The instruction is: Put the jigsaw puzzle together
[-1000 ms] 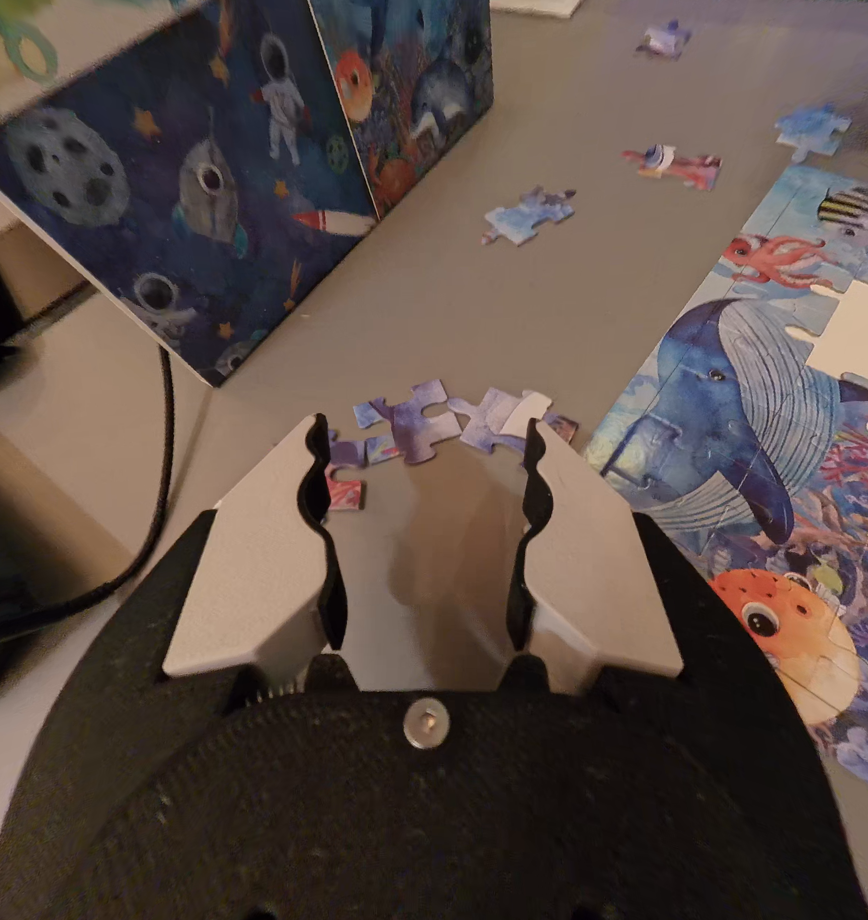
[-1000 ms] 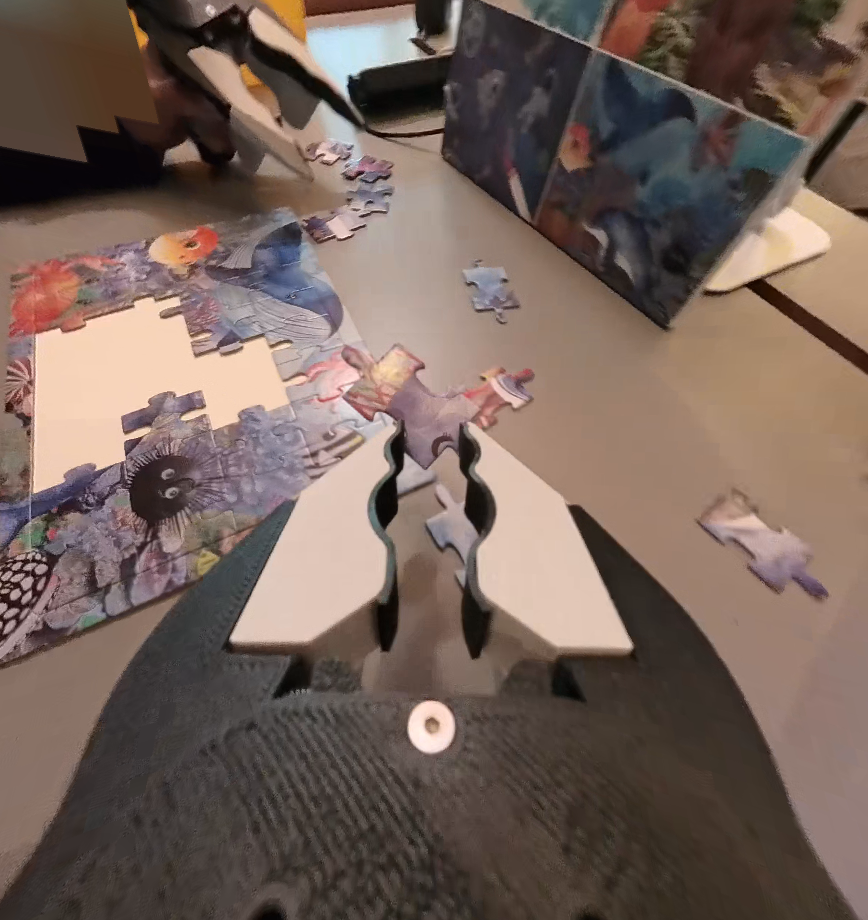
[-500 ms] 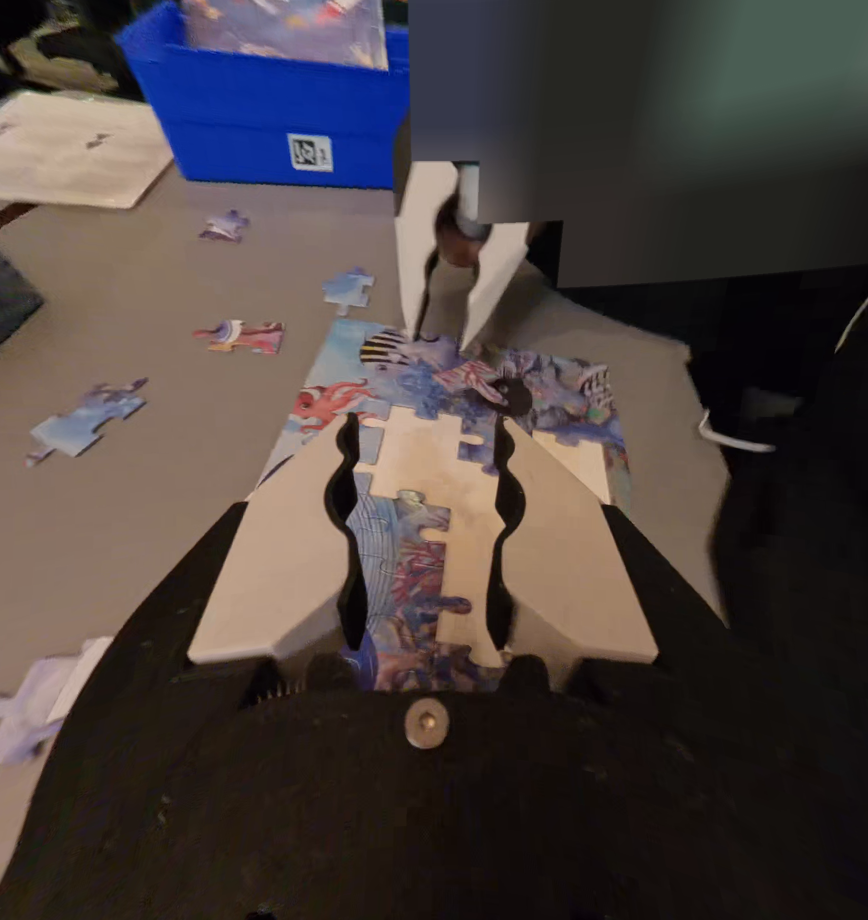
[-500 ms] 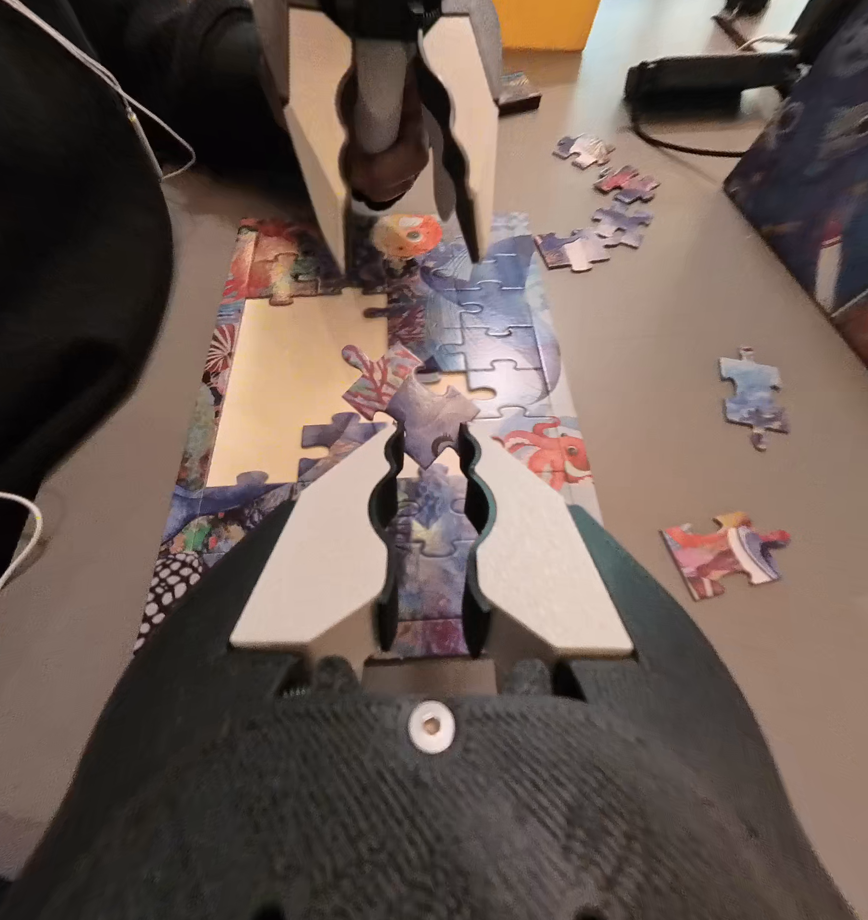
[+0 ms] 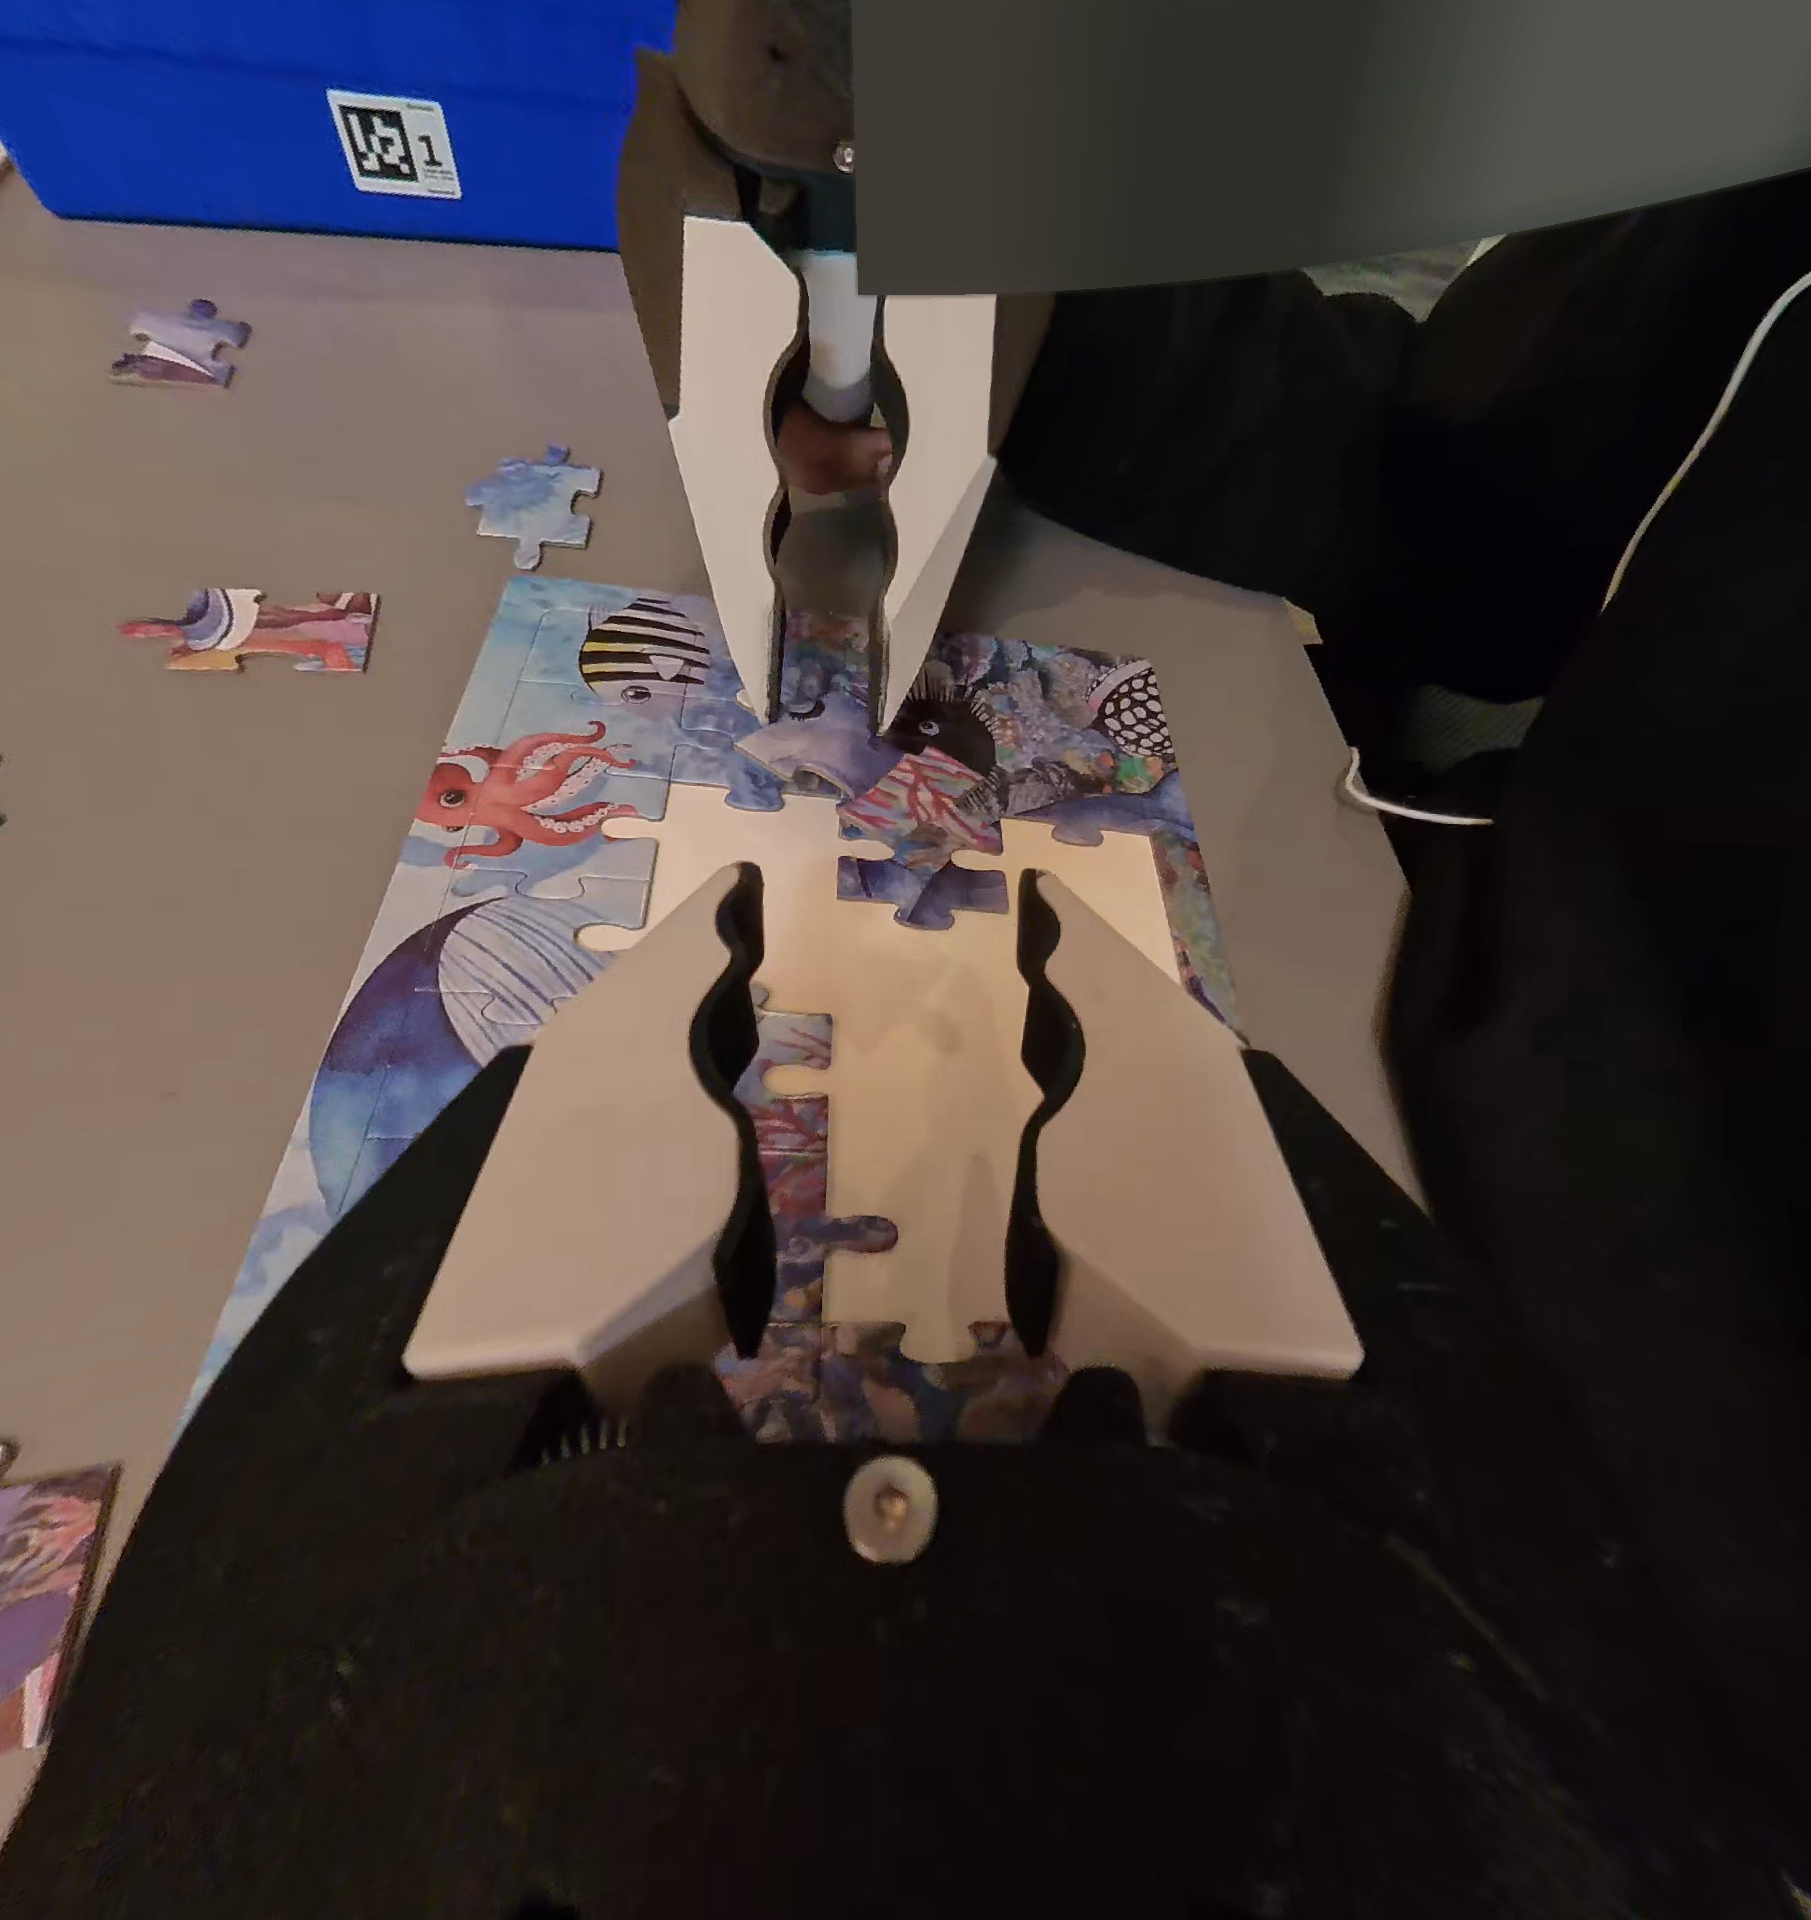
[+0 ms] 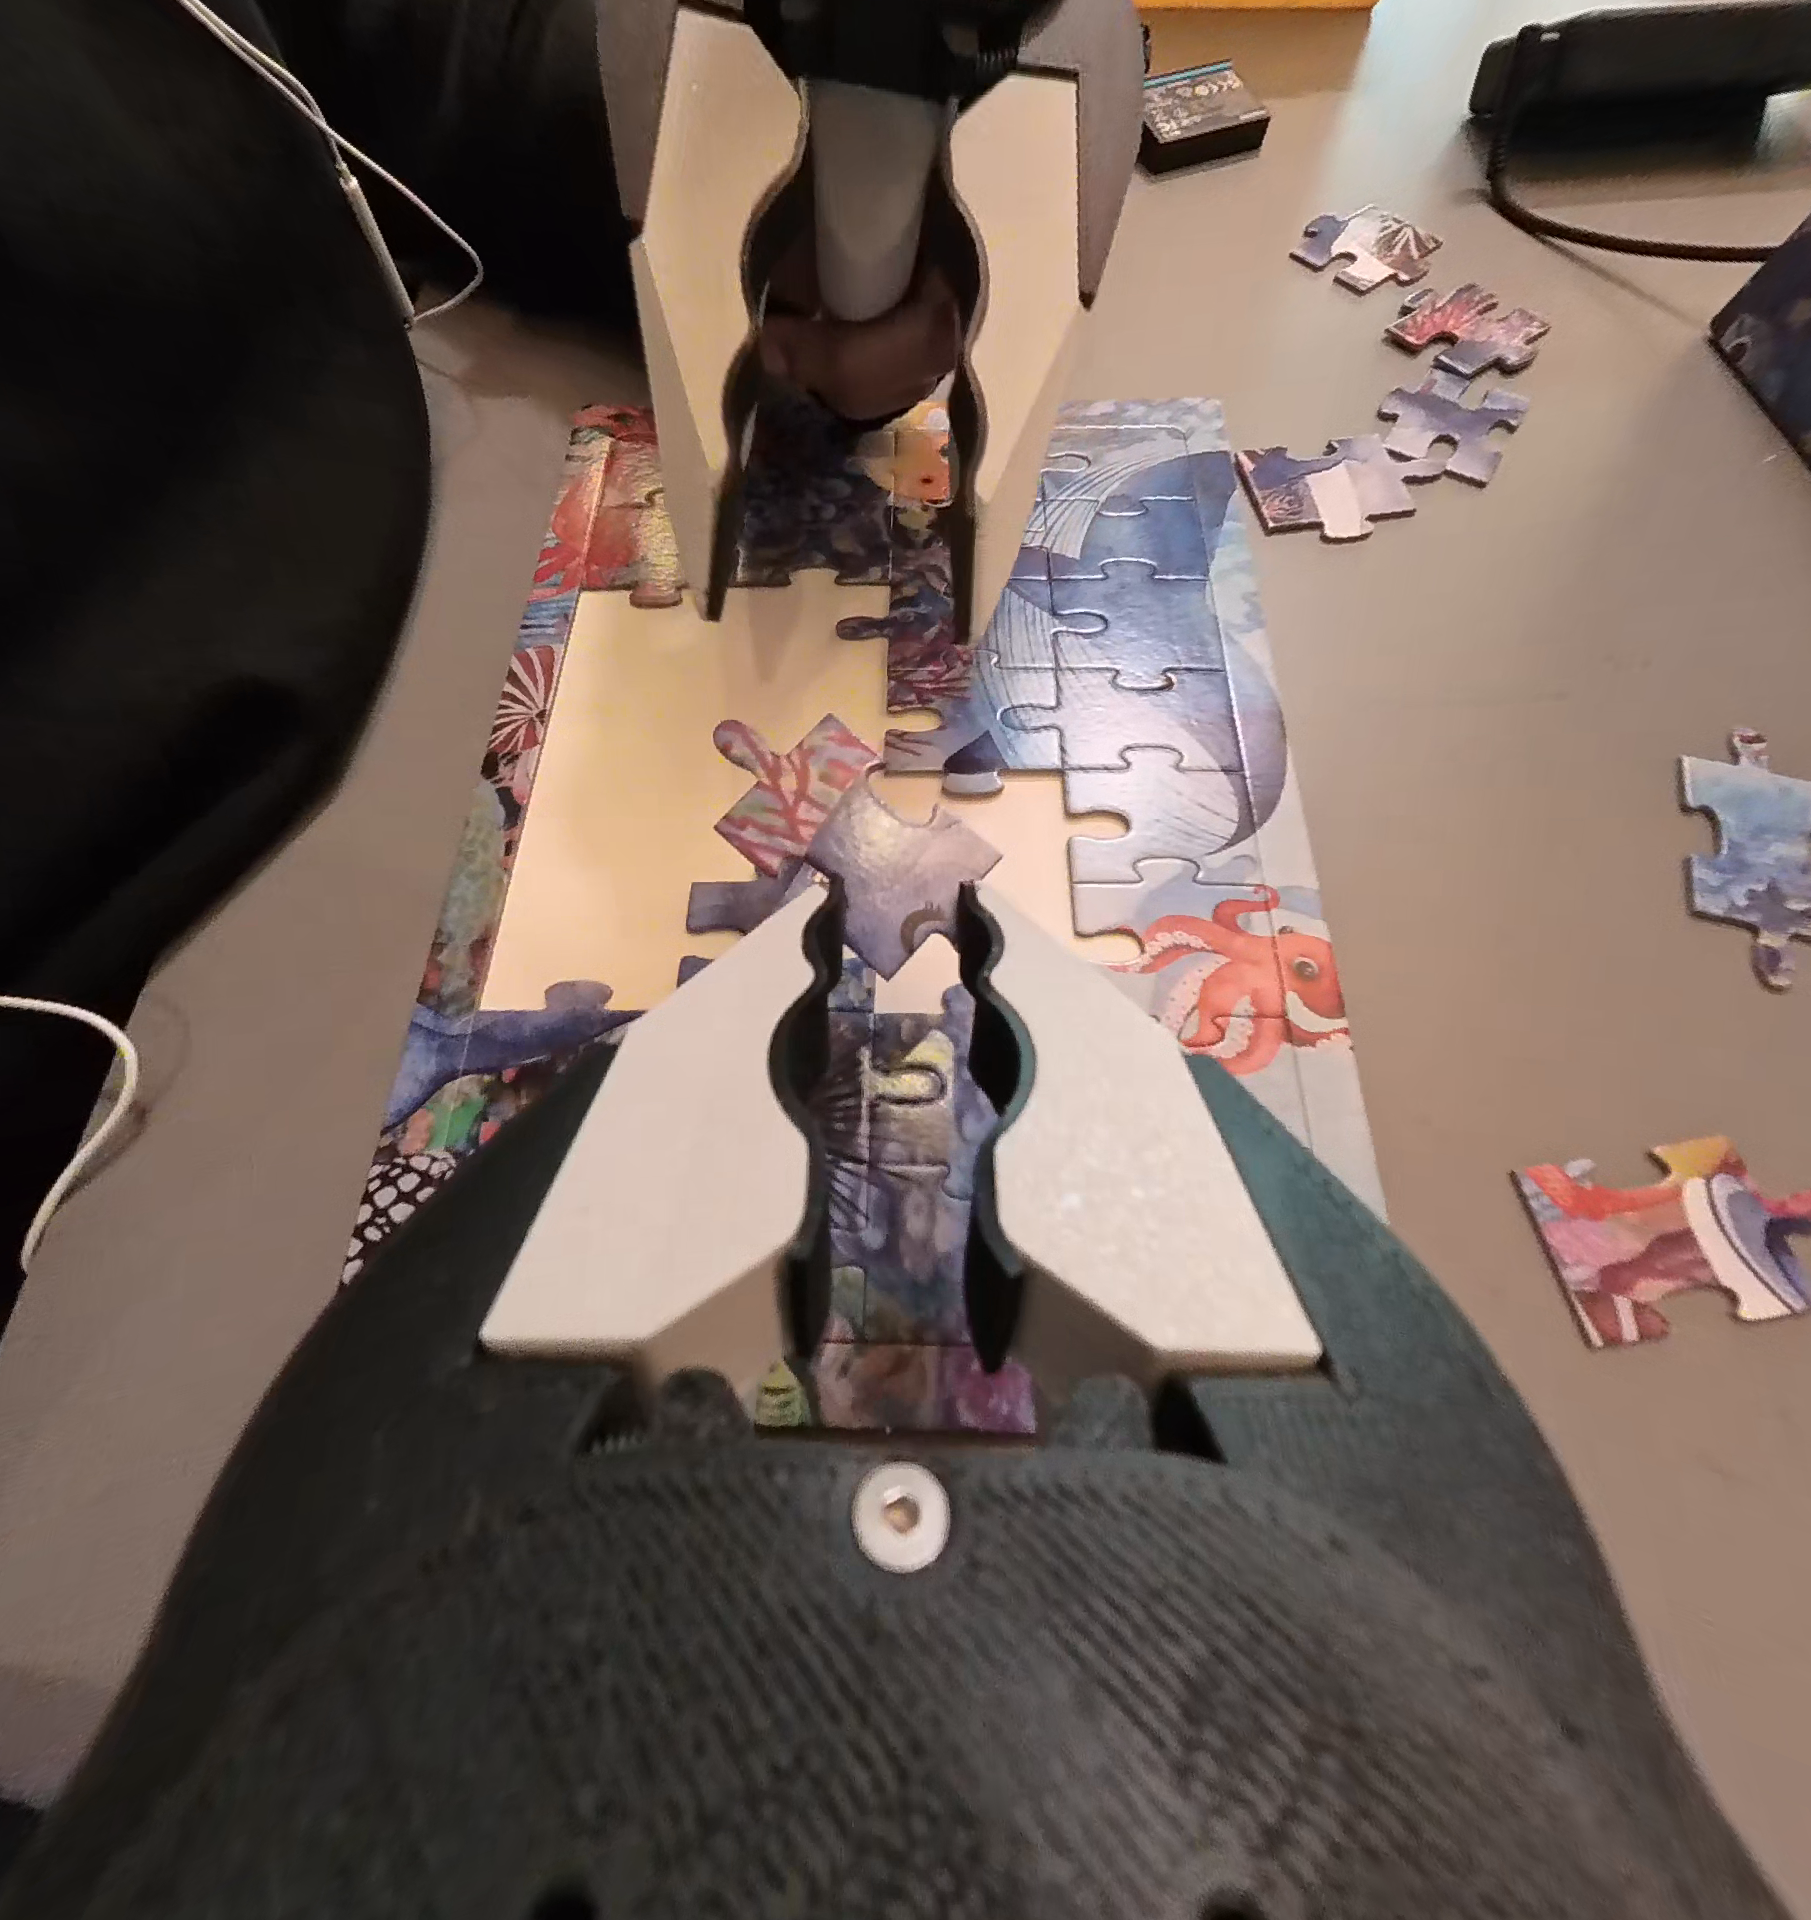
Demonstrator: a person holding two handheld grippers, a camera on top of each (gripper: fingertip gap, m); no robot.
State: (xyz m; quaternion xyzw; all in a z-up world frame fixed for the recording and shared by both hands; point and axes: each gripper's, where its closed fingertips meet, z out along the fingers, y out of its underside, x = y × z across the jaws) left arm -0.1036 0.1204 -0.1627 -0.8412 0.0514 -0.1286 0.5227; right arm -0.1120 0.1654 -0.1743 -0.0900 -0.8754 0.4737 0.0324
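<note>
Your right gripper is clamped on a purple piece, its tab pinched between the fingertips, held just over the bare gap in the puzzle. A coral piece hangs joined to its left edge. Your left gripper faces it with fingers spread and nothing between them, low over the same gap. Loose pieces lie right of your right fingers.

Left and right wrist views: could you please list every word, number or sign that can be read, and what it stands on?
White sticker on the blue bin: a black-and-white square code and one printed character, not quoted here.
Small dark box, far in the right wrist view: pale print, too small to read.
Puzzle: pictures only, no writing.
</note>
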